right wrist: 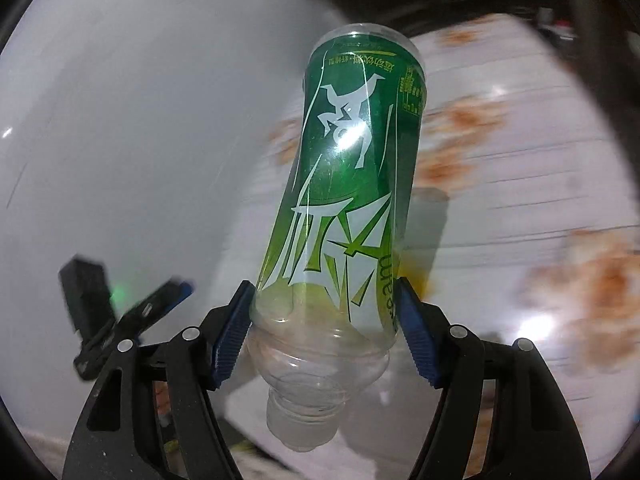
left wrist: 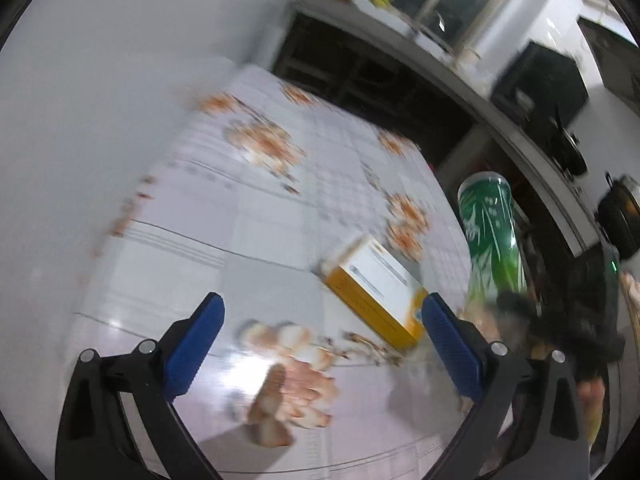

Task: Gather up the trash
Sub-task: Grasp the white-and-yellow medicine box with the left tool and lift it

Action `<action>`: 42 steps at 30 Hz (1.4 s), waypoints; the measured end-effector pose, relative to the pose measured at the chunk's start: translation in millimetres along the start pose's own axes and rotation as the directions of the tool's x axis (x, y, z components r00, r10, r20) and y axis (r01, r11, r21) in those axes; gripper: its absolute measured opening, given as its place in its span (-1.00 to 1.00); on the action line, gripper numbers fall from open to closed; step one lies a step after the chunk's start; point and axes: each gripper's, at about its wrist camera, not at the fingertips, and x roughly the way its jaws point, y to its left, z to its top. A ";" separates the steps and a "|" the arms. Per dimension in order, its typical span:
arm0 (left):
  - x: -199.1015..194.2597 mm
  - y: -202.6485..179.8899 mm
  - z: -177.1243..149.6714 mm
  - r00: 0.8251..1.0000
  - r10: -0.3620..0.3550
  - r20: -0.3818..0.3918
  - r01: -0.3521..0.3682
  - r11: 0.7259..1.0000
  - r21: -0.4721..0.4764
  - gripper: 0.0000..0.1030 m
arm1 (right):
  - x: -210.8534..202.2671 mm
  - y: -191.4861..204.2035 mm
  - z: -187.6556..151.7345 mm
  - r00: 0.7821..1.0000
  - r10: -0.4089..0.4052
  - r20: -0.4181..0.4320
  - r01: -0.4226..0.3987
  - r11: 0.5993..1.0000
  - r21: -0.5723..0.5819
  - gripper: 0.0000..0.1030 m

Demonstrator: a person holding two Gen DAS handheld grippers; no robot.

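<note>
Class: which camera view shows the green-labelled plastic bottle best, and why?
The right wrist view: the bottle fills the frame, its label sharp, clamped by the right gripper. The left wrist view shows it small and blurred at the right edge.

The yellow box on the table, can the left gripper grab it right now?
Probably yes. The left gripper is open and holds nothing, and the yellow box lies on the table just ahead beside its right finger, with nothing between. The right gripper is busy holding the green bottle.
</note>
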 end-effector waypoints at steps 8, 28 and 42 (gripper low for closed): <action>68.0 -18.3 9.6 0.987 -0.062 -0.147 0.060 0.998 -0.021 0.88 | 47.2 -54.8 25.5 0.975 -0.107 -0.195 0.126 0.989 0.084 0.29; 119.2 -47.4 26.2 0.974 0.201 -0.105 -0.183 0.970 0.158 0.88 | 12.6 -58.7 -45.3 0.979 -0.121 -0.162 0.138 0.985 0.100 0.30; 127.7 -72.0 -8.0 0.969 0.239 -0.068 -0.204 0.921 0.333 0.52 | -16.9 -49.9 -56.3 0.967 -0.241 -0.082 0.249 0.962 0.108 0.30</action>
